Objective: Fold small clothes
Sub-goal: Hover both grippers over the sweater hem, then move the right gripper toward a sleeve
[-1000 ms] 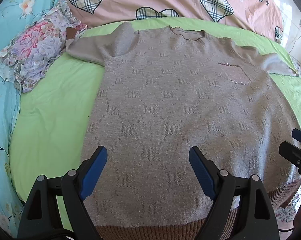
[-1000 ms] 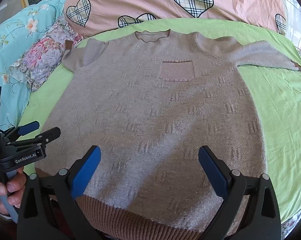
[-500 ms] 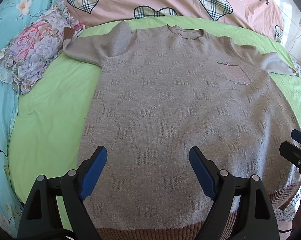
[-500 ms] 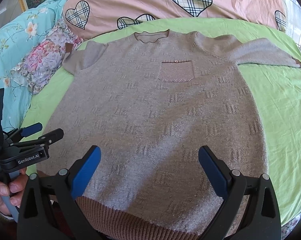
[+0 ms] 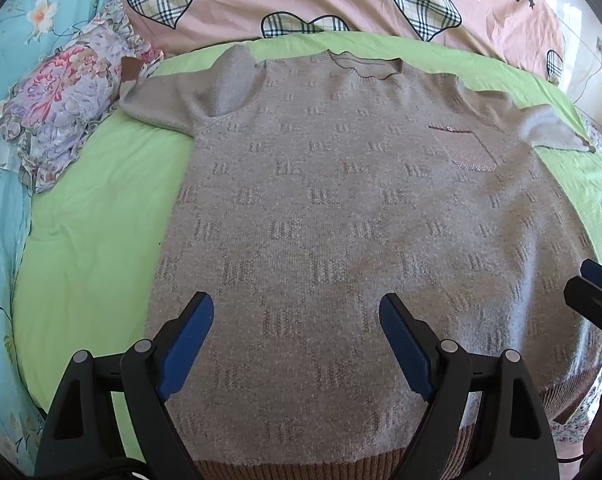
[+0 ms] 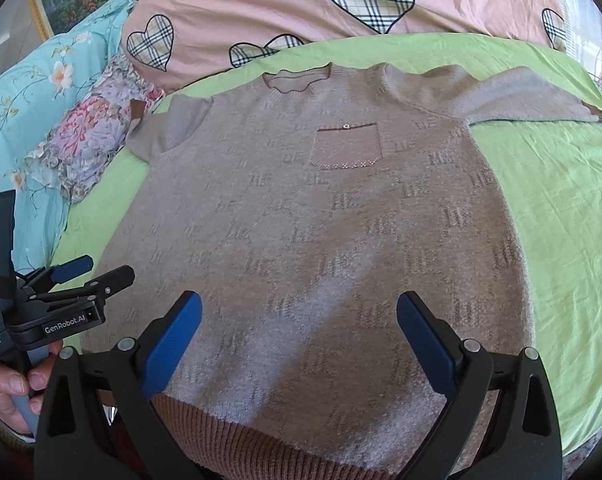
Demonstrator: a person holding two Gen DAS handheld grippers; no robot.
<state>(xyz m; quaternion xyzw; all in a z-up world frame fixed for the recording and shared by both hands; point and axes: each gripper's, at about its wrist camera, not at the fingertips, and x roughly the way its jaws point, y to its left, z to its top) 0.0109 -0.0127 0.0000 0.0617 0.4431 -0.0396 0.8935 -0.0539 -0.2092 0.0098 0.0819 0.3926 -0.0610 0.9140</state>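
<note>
The left gripper [image 5: 297, 320] hangs with its jaws spread wide. The right gripper [image 6: 299, 320], just beside it on the right, is equally agape, gripping nothing.

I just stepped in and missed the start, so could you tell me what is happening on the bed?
A person holds a gripper in each hand over a grey-brown sweater spread flat, front up, on the green sheet. The left gripper and right gripper are both open near the hem, gripping nothing. No fold shows yet; both sleeves lie out sideways.
</note>
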